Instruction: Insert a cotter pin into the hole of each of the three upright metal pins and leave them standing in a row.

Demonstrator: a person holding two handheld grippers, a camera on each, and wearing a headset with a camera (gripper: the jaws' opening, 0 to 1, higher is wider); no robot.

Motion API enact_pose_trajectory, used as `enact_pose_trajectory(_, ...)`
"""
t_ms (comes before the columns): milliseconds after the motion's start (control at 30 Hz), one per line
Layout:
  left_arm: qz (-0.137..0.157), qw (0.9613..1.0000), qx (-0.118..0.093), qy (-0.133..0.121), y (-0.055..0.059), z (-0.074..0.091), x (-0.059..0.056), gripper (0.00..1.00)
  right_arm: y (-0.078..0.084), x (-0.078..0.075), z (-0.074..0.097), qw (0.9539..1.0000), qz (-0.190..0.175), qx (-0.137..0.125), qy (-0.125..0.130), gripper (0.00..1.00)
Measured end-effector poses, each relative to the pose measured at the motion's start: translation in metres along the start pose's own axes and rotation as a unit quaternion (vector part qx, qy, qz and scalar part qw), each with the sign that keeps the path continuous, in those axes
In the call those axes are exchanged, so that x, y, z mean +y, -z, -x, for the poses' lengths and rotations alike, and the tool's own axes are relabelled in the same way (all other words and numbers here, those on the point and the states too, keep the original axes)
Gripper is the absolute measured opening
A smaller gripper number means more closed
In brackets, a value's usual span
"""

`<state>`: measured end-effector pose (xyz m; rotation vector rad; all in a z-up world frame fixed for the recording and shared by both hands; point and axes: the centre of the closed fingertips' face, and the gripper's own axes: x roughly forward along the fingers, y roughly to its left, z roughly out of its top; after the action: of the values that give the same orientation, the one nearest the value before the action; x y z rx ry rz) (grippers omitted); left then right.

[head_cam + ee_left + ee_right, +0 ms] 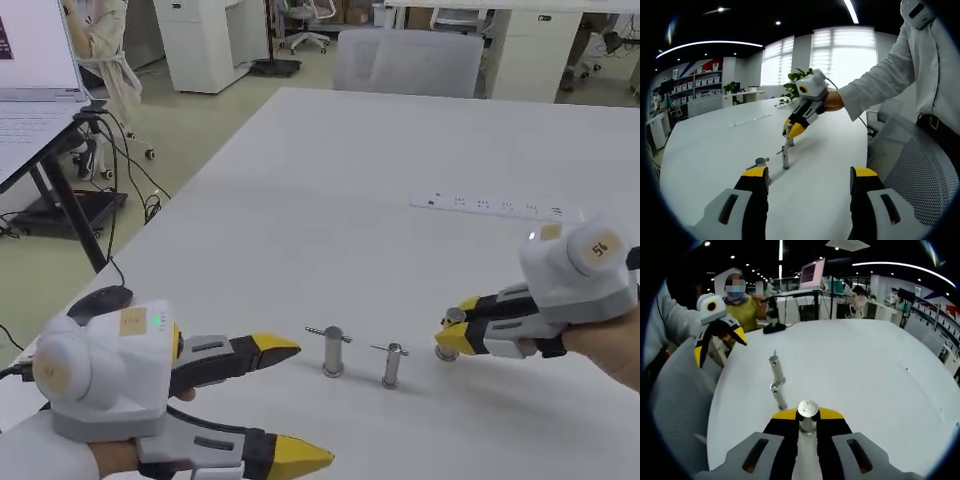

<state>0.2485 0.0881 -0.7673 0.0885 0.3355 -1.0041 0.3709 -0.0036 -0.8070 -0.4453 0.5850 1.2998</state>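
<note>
The right pin (451, 322) stands upright at the end of a row of three on the table (300, 170), and it's clamped. The right gripper (452, 338) has both jaws squeezed onto its shaft, and the right gripper view shows them closed just under the round head. Whether this one carries a cotter, I can't tell.

Just beside it the middle pin (391, 365) stands free, with a cotter pin (385, 349) poking sideways through its top. Next along is the left pin (333, 353), also upright and free, with another cotter pin (322, 331) crosswise near its head.

The left gripper (290, 400) has its jaws spread wide with nothing between them. Its yellow tips point toward the left pin, near it but not touching. In the left gripper view that pin sits just by one jaw.

Farther back, a power strip (495, 207) lies well apart from the row. A mouse (100, 298) sits at the table's left edge, a laptop (30, 80) is beyond it, and a chair (410, 60) stands at the far end.
</note>
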Motion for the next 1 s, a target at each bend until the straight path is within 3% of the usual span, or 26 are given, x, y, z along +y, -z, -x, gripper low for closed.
enact_pose_trajectory(333, -0.001, 1.0, 0.003, 0.008, 0.002, -0.003, -0.006, 0.66, 0.009, 0.018, 0.007, 1.0, -0.006, 0.002, -0.007, 0.12)
enact_pose_trajectory(767, -0.003, 0.9998, 0.003, 0.021, 0.002, -0.007, -0.013, 0.65, 0.026, 0.048, 0.004, 0.9997, -0.021, 0.005, -0.01, 0.12)
enact_pose_trajectory(1000, -0.005, 0.9997, 0.004, 0.025, 0.0, -0.008, -0.015, 0.65, 0.029, 0.06, 0.003, 0.9992, 0.003, 0.006, -0.04, 0.12)
